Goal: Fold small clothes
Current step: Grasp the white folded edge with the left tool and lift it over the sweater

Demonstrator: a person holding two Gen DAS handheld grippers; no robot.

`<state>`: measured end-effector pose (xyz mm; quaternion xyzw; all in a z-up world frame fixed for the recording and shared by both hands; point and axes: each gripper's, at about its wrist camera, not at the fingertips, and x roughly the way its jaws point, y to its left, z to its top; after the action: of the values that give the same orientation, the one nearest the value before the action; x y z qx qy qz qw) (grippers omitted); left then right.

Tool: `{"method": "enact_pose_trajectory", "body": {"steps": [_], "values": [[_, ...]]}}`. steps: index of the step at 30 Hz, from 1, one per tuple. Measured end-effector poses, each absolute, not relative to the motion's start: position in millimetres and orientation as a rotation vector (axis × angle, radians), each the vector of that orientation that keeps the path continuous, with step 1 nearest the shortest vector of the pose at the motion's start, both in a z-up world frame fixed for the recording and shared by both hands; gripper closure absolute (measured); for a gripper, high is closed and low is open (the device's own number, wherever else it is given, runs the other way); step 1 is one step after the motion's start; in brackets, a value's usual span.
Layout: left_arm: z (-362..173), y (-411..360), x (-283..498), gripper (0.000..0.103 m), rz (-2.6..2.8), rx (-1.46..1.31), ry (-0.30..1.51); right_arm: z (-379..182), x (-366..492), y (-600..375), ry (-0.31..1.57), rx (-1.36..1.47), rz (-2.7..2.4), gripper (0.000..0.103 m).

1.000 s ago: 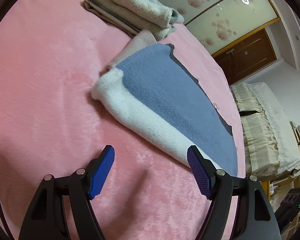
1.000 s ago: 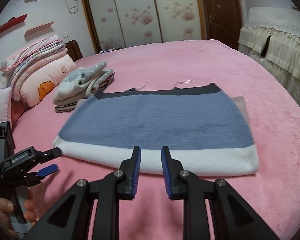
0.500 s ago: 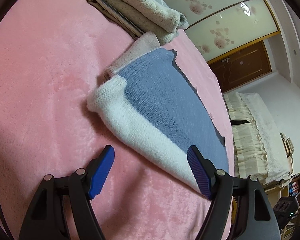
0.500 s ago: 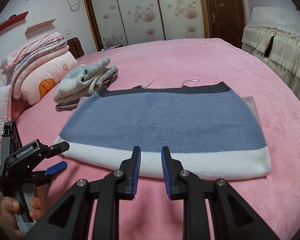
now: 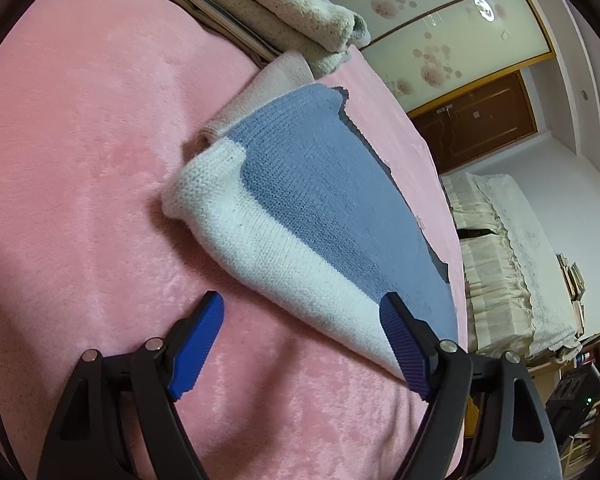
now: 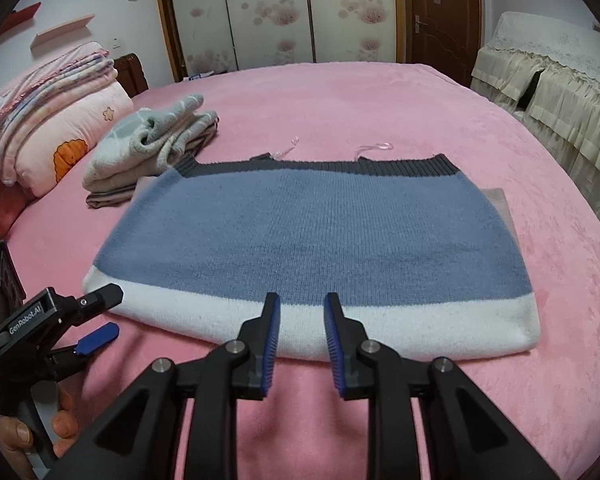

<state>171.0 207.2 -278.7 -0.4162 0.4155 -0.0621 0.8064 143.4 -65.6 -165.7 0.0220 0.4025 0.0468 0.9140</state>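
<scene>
A small knit sweater [image 6: 320, 232], blue with a white band at the near edge and a dark grey band at the far edge, lies folded flat on the pink bed [image 6: 380, 100]. It also shows in the left wrist view [image 5: 312, 200]. My left gripper [image 5: 300, 320] is open and empty, just short of the sweater's white left corner; it also shows in the right wrist view [image 6: 100, 312]. My right gripper [image 6: 298, 312] has its jaws a narrow gap apart, empty, over the middle of the white band.
A stack of folded clothes [image 6: 152, 148] lies at the sweater's far left, also in the left wrist view [image 5: 268, 4]. Pink pillows and quilts [image 6: 48, 120] are at the bed's left. A cloth-covered cabinet [image 6: 548, 80] stands to the right. A beige cloth [image 6: 500, 208] lies under the sweater.
Both grippers have moved closer to the sweater's white near edge. The left gripper has neared the left corner. The jaws have not changed their opening.
</scene>
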Motion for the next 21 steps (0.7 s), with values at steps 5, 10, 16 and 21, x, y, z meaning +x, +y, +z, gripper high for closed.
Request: {"method": "enact_pose_trajectory", "body": {"steps": [5, 10, 16, 21], "values": [[-282, 202, 185, 0.019, -0.157, -0.875, 0.867, -165, 144, -65, 0.818, 0.040, 0.091, 0.072], [-287, 198, 206, 0.016, -0.179, -0.877, 0.816, -166, 147, -66, 0.811, 0.045, 0.090, 0.072], [-287, 196, 223, 0.014, -0.175, -0.914, 0.767, -170, 156, -64, 0.816, 0.042, 0.090, 0.072], [-285, 196, 236, 0.021, -0.150, -0.947, 0.741, -174, 167, -60, 0.815, 0.036, 0.091, 0.072]]}}
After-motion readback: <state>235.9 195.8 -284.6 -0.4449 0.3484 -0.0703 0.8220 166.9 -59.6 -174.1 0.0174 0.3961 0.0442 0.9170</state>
